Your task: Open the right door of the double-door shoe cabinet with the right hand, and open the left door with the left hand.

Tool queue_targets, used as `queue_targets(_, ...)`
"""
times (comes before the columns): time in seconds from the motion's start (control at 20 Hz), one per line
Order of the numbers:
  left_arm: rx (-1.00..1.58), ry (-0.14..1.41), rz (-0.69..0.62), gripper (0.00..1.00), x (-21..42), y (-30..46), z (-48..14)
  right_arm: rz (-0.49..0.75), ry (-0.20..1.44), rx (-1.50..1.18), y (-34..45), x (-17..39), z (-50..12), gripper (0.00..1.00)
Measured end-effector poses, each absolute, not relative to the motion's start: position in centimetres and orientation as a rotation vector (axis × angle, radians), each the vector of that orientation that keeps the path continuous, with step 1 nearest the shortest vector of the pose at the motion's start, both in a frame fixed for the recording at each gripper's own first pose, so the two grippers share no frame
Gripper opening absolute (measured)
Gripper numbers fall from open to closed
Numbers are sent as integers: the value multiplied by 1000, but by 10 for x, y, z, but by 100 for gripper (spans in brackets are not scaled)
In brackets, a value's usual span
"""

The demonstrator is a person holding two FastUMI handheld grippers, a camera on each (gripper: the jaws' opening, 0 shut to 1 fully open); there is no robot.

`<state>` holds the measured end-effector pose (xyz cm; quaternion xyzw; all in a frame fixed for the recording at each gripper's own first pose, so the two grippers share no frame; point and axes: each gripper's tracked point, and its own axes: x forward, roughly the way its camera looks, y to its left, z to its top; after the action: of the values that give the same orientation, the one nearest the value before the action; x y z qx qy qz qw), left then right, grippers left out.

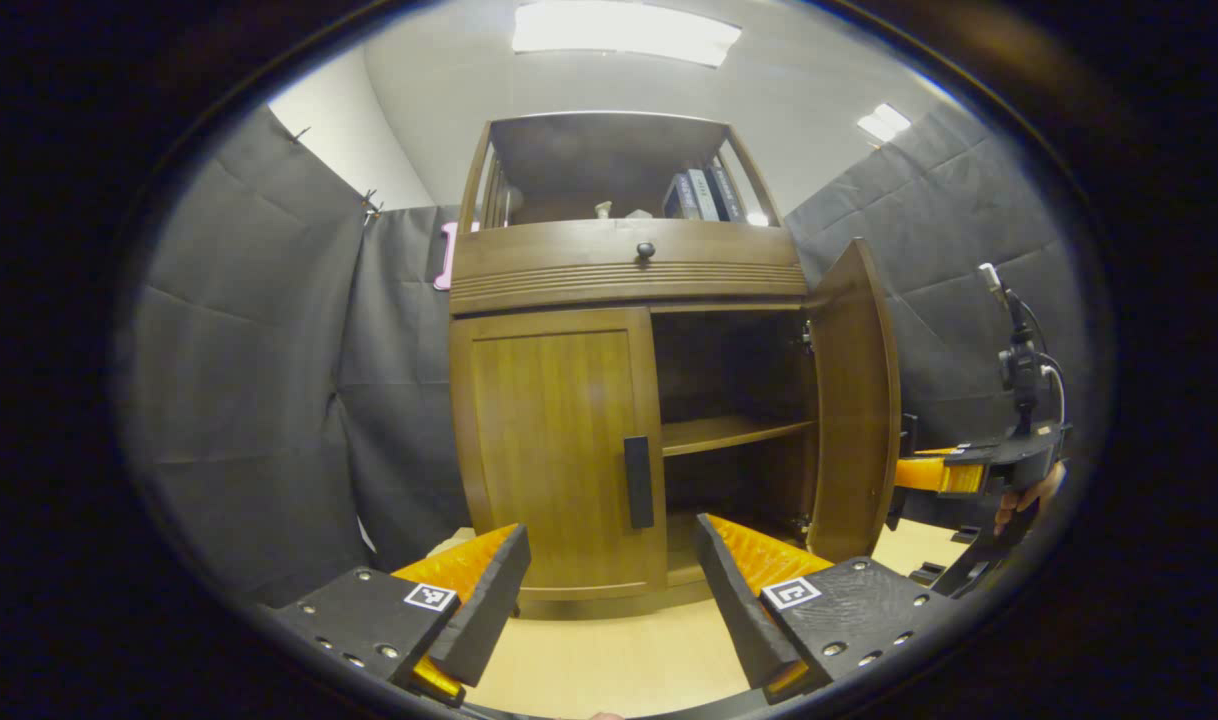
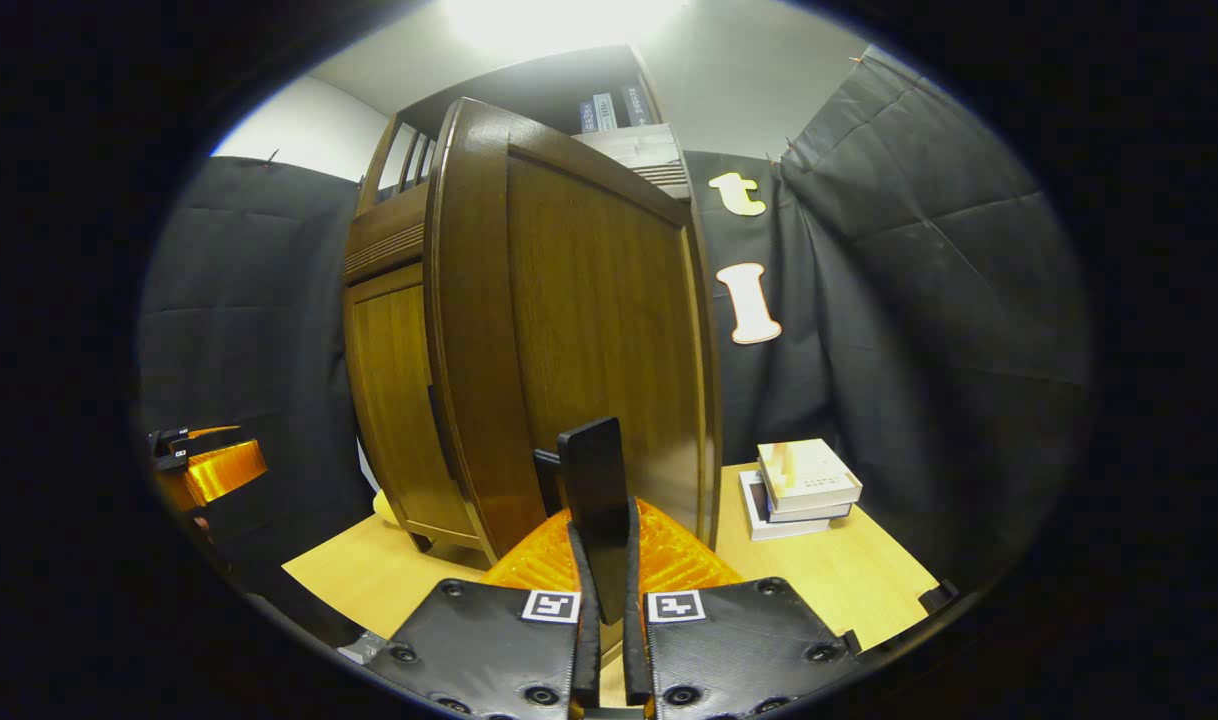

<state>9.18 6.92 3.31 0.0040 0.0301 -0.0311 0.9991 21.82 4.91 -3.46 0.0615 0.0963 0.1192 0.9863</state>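
right door: swung wide open, 3 o'clock side of the cabinet in left gripper view
right handle: my right gripper is clamped on it
left door: closed, dead ahead
left handle: rigid vertical bar at the door's inner edge; I'd pinch it mid-length
left gripper: fingers apart, short of the handle
handling: stiff hinged panel, probably light; pull along its arc
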Motion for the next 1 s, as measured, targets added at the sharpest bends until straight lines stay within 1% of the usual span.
queue_targets(0.05, 10, 61, -68, 95, 95, 71, 34, 234, 192, 122, 46, 219, -36, 7)
queue_targets(0.1, 10, 61, -73, 95, 96, 73, 35, 230, 191, 122, 42, 220, -36, 11)
queue_targets(0.2, 11, 61, -83, 95, 97, 75, 35, 216, 190, 125, 35, 222, -35, 11)
queue_targets(0.25, 13, 60, -86, 95, 98, 78, 35, 209, 189, 125, 34, 223, -35, 7)
queue_targets(0.3, 15, 59, -89, 95, 99, 80, 35, 204, 189, 125, 30, 223, -34, 7)
queue_targets(0.35, 17, 59, -94, 95, 99, 82, 35, 199, 188, 126, 25, 223, -35, 10)
queue_targets(0.4, 18, 59, -97, 95, 101, 85, 34, 189, 187, 124, 19, 223, -35, 10)
queue_targets(0.45, 20, 59, -100, 95, 103, 88, 33, 177, 188, 121, 13, 224, -37, 7)
queue_targets(0.5, 22, 61, -106, 95, 103, 83, 28, 170, 188, 118, 7, 224, -37, 10)
queue_targets(0.75, 30, 56, -123, 95, 105, 83, 27, 127, 193, 124, -21, 228, -42, 10)
queue_targets(0.8, 30, 57, -125, 95, 106, 83, 26, 124, 194, 129, -28, 230, -42, 6)
queue_targets(0.85, 30, 57, -127, 95, 107, 83, 26, 125, 197, 134, -33, 235, -43, 0)
queue_targets(0.9, 30, 56, -130, 95, 108, 82, 27, 132, 203, 139, -38, 236, -44, 4)
queue_targets(1.0, 31, 56, -134, 95, 110, 82, 26, 127, 216, 131, -42, 232, -45, 4)
